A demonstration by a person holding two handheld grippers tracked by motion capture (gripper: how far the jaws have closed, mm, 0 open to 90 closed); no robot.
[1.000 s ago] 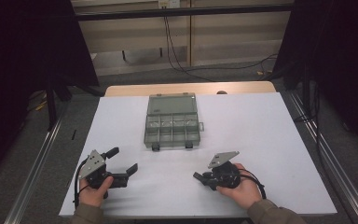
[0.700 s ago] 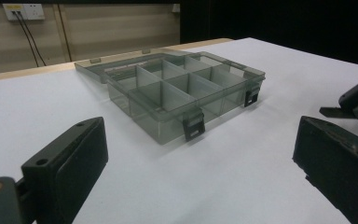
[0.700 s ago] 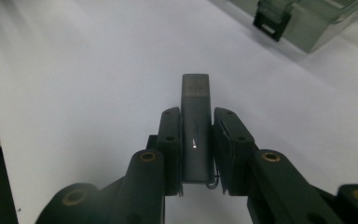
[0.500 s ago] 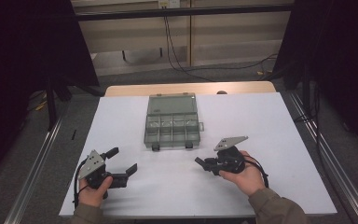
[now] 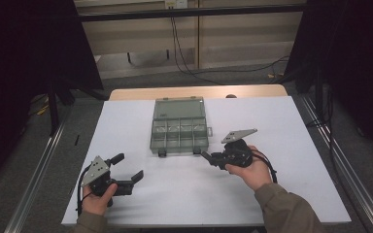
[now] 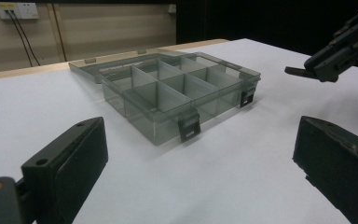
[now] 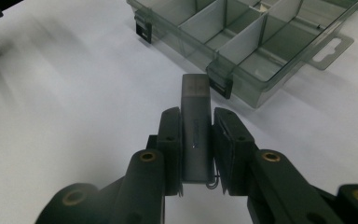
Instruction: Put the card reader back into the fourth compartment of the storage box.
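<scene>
A clear grey compartment box (image 5: 179, 127) lies open on the white table (image 5: 281, 126), its lid flat behind it. The box has several empty-looking cells (image 6: 168, 91) and two black latches on the near wall (image 7: 223, 86). My right gripper (image 5: 210, 157) hovers just off the box's near right corner. It is shut on a small grey rectangular block (image 7: 195, 128) that points toward the box's latch. My left gripper (image 5: 127, 168) rests at the table's near left, jaws wide open with nothing between them (image 6: 200, 154). The left gripper view also catches the right gripper (image 6: 328, 63).
A bare wooden strip (image 5: 194, 92) runs along the table's far edge. Metal rails (image 5: 34, 174) flank both sides of the table. Cables (image 5: 184, 53) hang at the back wall. White tabletop spreads around the box on all sides.
The right gripper has moved forward and left toward the box's near right corner, still holding the grey block. The left gripper has stayed put.
</scene>
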